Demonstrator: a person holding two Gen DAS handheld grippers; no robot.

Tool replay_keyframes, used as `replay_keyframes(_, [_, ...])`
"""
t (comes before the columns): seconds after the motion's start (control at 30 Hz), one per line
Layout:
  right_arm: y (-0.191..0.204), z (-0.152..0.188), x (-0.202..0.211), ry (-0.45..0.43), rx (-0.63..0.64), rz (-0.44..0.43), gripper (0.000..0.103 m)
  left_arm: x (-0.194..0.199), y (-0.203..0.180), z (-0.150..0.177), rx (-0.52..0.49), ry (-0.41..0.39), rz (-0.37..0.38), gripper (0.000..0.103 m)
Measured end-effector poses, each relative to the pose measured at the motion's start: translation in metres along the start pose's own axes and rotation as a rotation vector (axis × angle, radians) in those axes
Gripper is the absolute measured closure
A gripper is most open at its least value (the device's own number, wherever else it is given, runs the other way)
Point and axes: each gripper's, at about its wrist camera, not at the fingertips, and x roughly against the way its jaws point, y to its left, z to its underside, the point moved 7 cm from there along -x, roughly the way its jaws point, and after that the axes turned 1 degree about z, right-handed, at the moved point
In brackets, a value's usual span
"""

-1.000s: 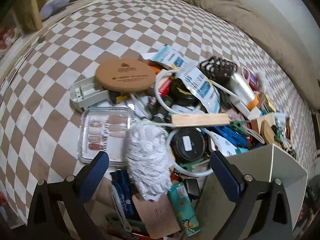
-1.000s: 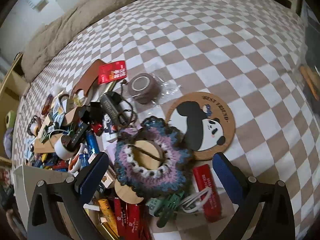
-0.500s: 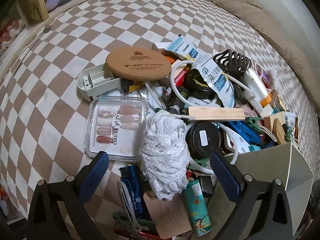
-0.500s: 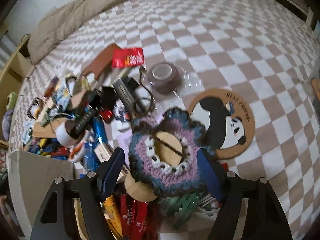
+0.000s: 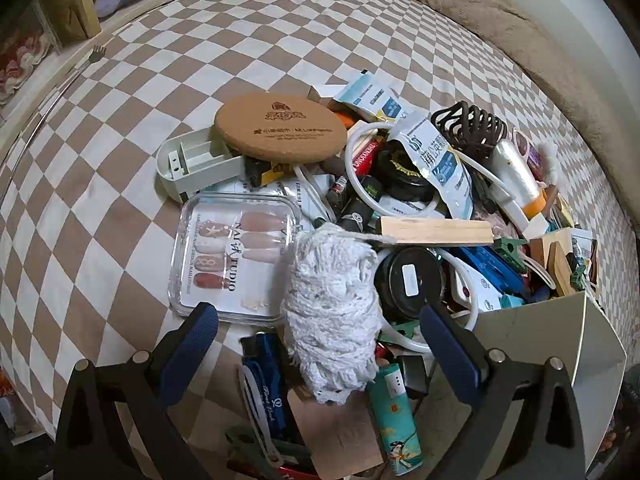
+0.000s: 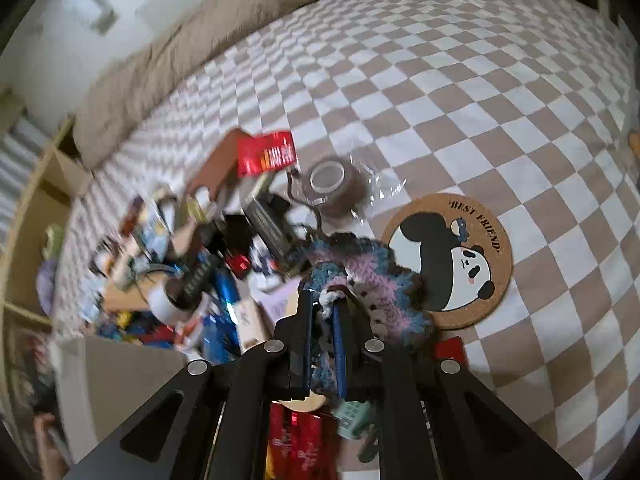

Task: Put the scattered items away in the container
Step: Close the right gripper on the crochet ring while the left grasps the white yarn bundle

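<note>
A pile of small items lies on a checkered bed cover. In the left wrist view my left gripper [image 5: 320, 344] is open, its jaws either side of a white yarn ball [image 5: 332, 312]. A clear box of press-on nails [image 5: 234, 254] lies left of the ball and a cork disc [image 5: 280, 128] beyond it. The grey container [image 5: 540, 344] stands at the right. In the right wrist view my right gripper [image 6: 322, 332] is shut on a pink and blue crocheted coaster [image 6: 372, 276]. The container [image 6: 120, 384] shows at lower left.
A panda cork coaster [image 6: 448, 256], a brown tape roll [image 6: 332, 184] and a red packet [image 6: 266, 154] lie around the right gripper. A wooden stick [image 5: 436, 231], black jar [image 5: 410, 276], black hair claw [image 5: 472, 128] and teal lighter [image 5: 394, 420] crowd the left view. A beige blanket [image 5: 500, 20] edges the bed.
My right gripper has closed from wide open onto the crocheted coaster and lifted its edge. My left gripper has moved closer over the yarn ball, still open.
</note>
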Motion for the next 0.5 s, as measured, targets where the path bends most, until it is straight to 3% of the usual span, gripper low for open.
replay_keyframes(0.07, [0.0, -0.005, 0.009, -0.025, -0.046, -0.052, 0.093, 0.0, 0.002, -0.001, 0.009, 0.001, 0.002, 0.012])
replay_keyframes(0.23, [0.016, -0.015, 0.025, -0.066, -0.184, -0.254, 0.093, -0.002, 0.005, 0.001, -0.002, 0.01, -0.019, 0.019])
replay_keyframes(0.4, [0.054, -0.019, 0.037, -0.088, -0.132, -0.325, 0.093, 0.0, 0.005, 0.002, -0.008, 0.008, -0.02, 0.023])
replay_keyframes(0.5, [0.08, -0.019, 0.044, -0.098, -0.085, -0.349, 0.093, 0.002, 0.004, 0.0, -0.02, -0.005, -0.017, 0.035])
